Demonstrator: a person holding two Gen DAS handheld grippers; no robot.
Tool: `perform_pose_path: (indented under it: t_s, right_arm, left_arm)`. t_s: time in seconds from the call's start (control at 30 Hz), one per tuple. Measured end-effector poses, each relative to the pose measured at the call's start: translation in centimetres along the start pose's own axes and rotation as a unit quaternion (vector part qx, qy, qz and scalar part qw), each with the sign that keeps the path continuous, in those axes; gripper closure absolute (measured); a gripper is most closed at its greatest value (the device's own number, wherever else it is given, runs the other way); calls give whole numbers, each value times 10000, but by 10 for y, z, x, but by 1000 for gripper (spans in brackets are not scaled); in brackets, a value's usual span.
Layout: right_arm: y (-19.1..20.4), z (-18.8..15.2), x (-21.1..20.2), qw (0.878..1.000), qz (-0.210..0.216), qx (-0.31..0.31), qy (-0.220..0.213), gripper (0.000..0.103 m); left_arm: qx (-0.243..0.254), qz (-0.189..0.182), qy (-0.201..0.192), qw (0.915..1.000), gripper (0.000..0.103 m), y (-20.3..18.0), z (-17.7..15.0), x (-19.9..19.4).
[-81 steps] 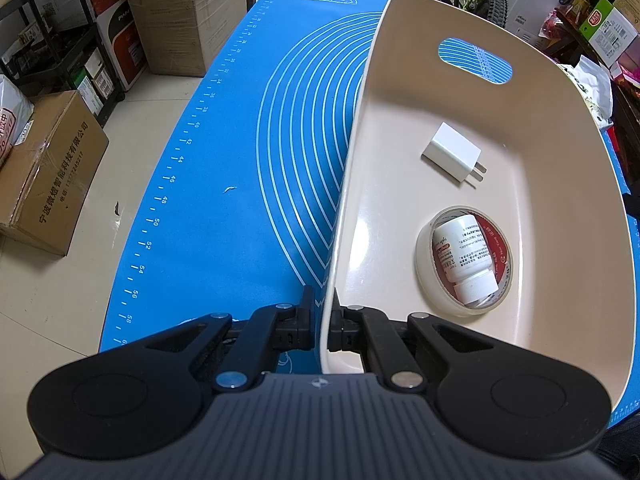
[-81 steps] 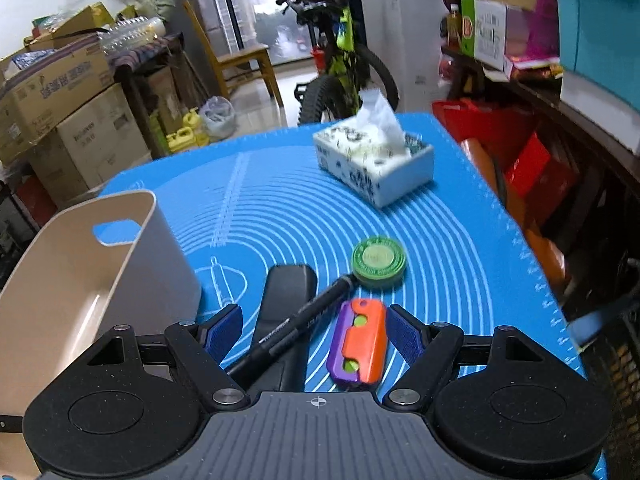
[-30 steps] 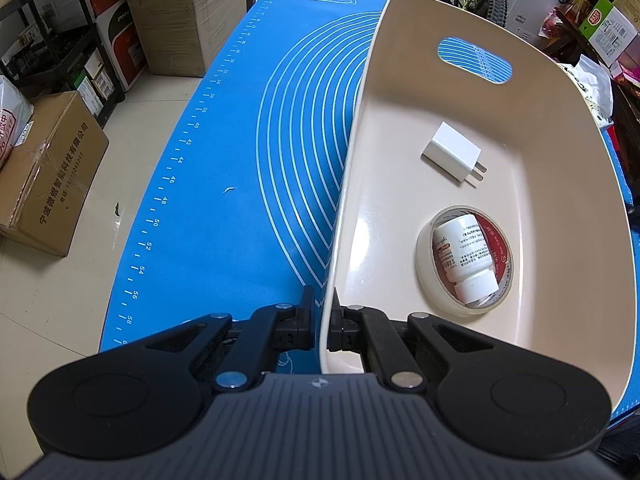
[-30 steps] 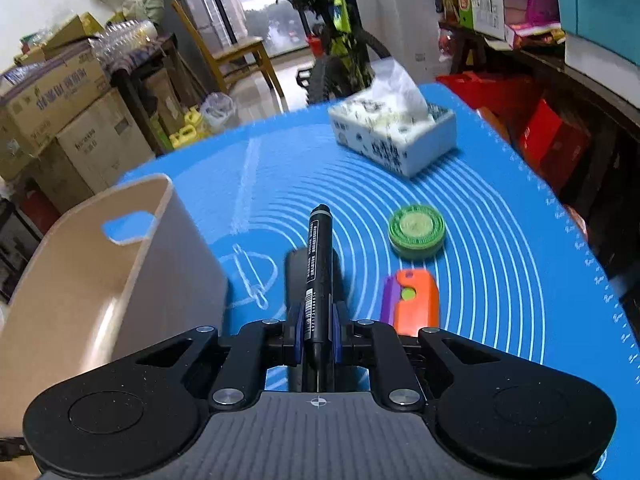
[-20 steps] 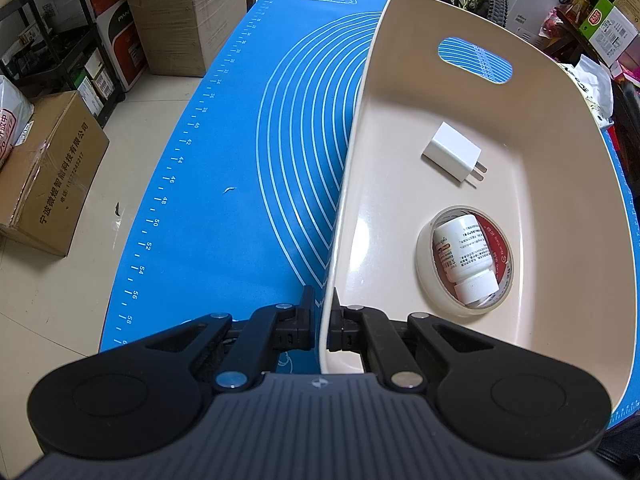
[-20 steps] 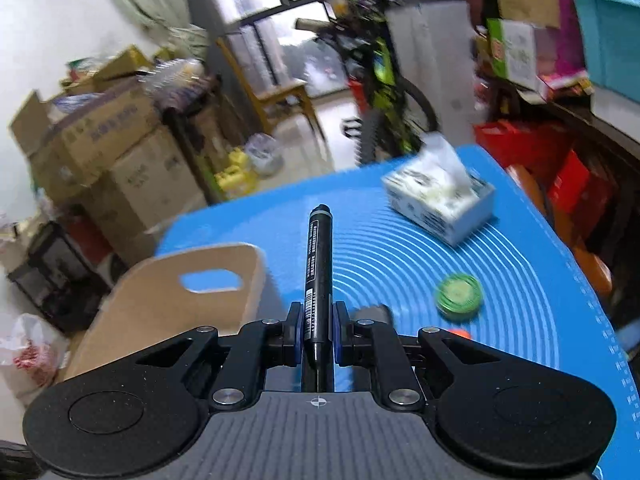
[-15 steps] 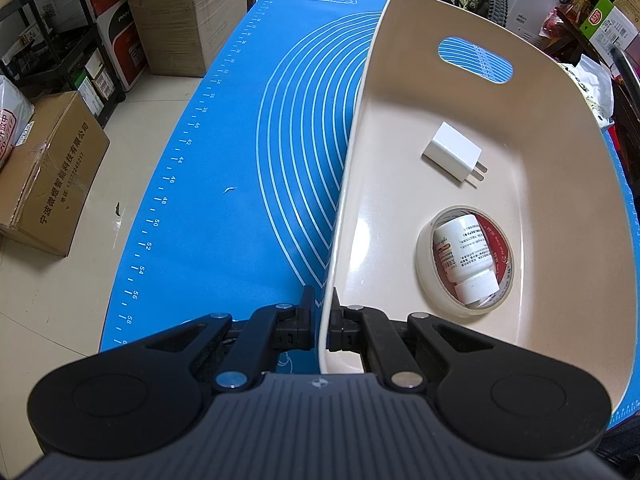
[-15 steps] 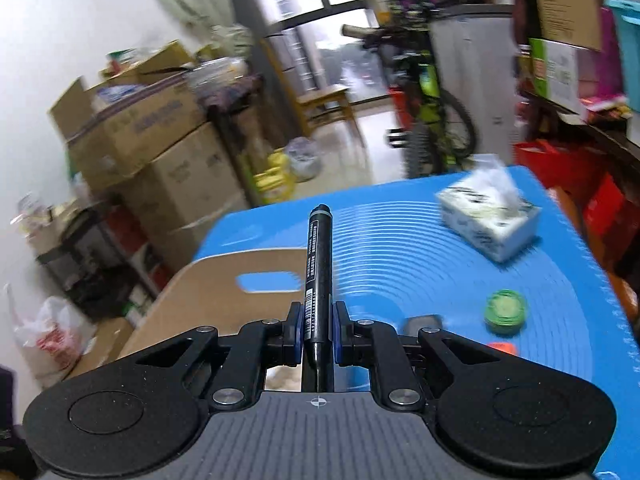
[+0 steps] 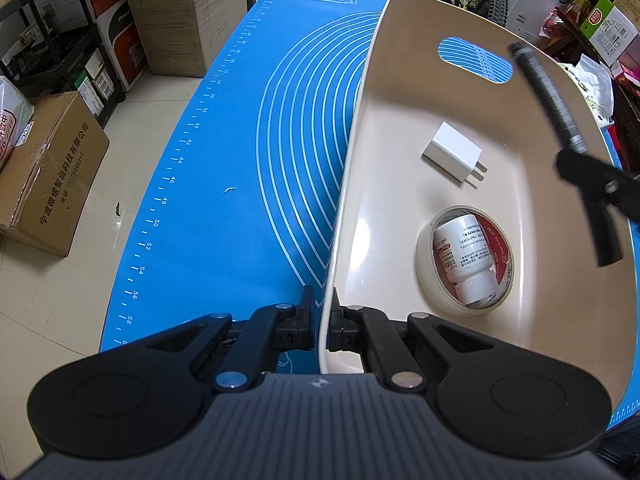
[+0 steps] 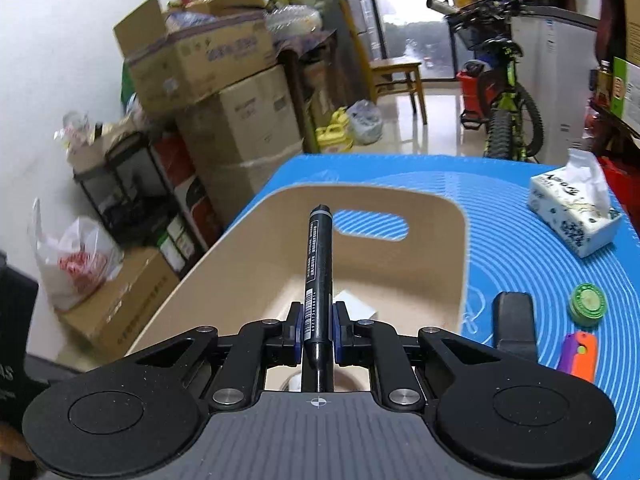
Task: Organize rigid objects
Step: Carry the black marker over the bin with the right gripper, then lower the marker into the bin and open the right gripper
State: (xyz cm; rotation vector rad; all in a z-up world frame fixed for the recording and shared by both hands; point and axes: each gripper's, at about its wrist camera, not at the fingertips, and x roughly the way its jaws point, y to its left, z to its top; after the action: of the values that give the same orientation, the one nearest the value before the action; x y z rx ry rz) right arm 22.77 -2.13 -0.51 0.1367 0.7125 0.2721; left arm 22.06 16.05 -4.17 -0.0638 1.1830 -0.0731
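Right gripper clamped on the black marker, which a second ago was just above the blue mat; it now hangs over the open beige bin, tip toward the handle cutout. Left gripper still pinches the bin's near rim, steadying it. Judgement: release into the bin comes next; charger, tape roll and pill bottle already lie inside.

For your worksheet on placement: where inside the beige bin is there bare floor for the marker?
Free: the bin floor between the white charger and the handle cutout, and along the left wall. Crowded: the near right, where the tape roll rings the pill bottle.
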Motion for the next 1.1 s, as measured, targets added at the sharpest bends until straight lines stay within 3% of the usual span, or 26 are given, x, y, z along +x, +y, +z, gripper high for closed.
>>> perform_pose_path:
  t_s: [0.43,0.8,0.83,0.93,1.1]
  right_arm:
    - [23,-20,39,9952,-179,-456,852,79]
    - [20,-18,45,9920,-294,-391,1165,77]
    - [19,-18,44,9922,-312,-394,1138,67]
    - [18,-17,41,9935,-259,-366,1043,51]
    - [14,-14,29,9961,-87,-286,826,43]
  left_arm:
    - [6,7,-4,10000,97,0,0,-1]
    - [2,8,-3,10000,97,0,1,-2]
    - [3,7,-4,10000,97,0,1,-2]
    - [4,9,-3,10000,97,0,1,-2]
    - [4,10,-4,10000,97,0,1,-2]
